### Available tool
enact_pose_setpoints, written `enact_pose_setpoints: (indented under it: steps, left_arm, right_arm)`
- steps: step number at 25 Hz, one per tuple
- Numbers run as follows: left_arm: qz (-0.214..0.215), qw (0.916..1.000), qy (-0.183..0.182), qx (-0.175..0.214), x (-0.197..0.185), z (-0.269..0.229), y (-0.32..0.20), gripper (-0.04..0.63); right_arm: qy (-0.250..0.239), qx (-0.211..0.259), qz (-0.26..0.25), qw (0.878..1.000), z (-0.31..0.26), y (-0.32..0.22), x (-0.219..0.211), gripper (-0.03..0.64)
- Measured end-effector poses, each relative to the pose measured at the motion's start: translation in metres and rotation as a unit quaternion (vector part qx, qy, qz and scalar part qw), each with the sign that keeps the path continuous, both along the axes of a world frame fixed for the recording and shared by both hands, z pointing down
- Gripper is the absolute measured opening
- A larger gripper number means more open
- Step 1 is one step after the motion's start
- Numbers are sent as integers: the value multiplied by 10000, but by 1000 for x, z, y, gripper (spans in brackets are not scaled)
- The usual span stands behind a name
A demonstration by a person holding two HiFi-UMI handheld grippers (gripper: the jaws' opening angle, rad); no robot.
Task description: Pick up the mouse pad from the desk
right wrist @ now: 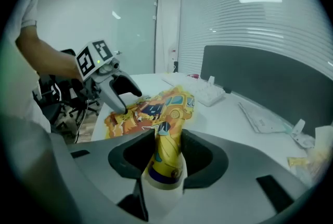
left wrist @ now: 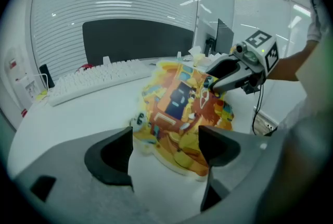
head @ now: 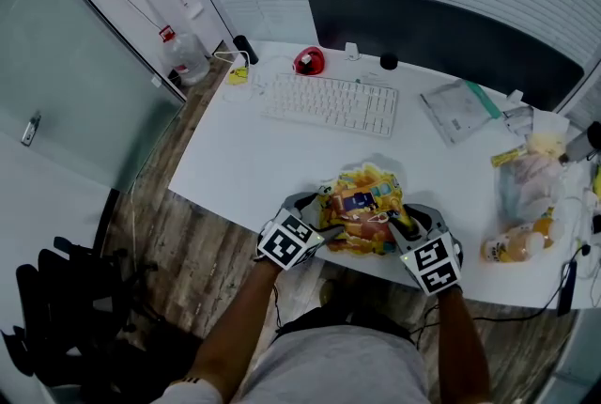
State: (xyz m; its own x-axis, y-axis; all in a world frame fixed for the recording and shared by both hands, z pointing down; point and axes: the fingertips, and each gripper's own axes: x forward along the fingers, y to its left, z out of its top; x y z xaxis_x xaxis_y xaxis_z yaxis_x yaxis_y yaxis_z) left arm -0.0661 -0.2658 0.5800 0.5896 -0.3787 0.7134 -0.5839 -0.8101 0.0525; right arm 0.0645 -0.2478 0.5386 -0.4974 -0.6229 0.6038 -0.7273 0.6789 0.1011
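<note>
The mouse pad (head: 362, 205), bright yellow and orange with a cartoon print, lies at the front edge of the white desk (head: 244, 158). My right gripper (head: 399, 225) is shut on the pad's right edge, which is pinched and bent upward between the jaws (right wrist: 165, 158). On the pad's left side my left gripper (head: 315, 216) stands open. In the left gripper view the pad (left wrist: 182, 108) lies just ahead of the open jaws (left wrist: 166, 147) and does not touch them, and the right gripper (left wrist: 229, 74) holds its far side. The left gripper (right wrist: 112, 87) also shows in the right gripper view.
A white keyboard (head: 331, 103) lies behind the pad, with a red object (head: 308, 62) beyond it. A bagged paper pack (head: 457, 109), a plastic bag (head: 526, 177) and an orange bottle (head: 512, 245) sit at the right. A dark partition (head: 441, 31) backs the desk. A black chair (head: 56, 308) stands lower left.
</note>
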Motion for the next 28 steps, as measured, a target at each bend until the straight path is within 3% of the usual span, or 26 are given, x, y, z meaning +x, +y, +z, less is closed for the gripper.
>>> enact_pose_setpoints:
  steps: [5, 10, 18, 20, 28]
  left_arm:
    - [553, 9978, 36, 371, 1, -19, -29, 402]
    - [1402, 9901, -83, 67, 9, -13, -41, 402]
    - [2263, 9732, -190, -377, 22, 4, -39, 395]
    - [2370, 9706, -150, -380, 25, 4, -36, 312]
    - [2218, 9750, 85, 14, 20, -13, -43, 131]
  right_arm:
    - [365, 358, -245, 9984, -2, 3, -8, 163]
    - [428, 630, -349, 9965, -8, 6, -12, 156]
    - [498, 832, -493, 9941, -8, 6, -19, 152]
    - [535, 822, -470, 9941, -6, 5, -19, 152]
    - [607, 801, -286, 9945, -4, 0, -12, 153]
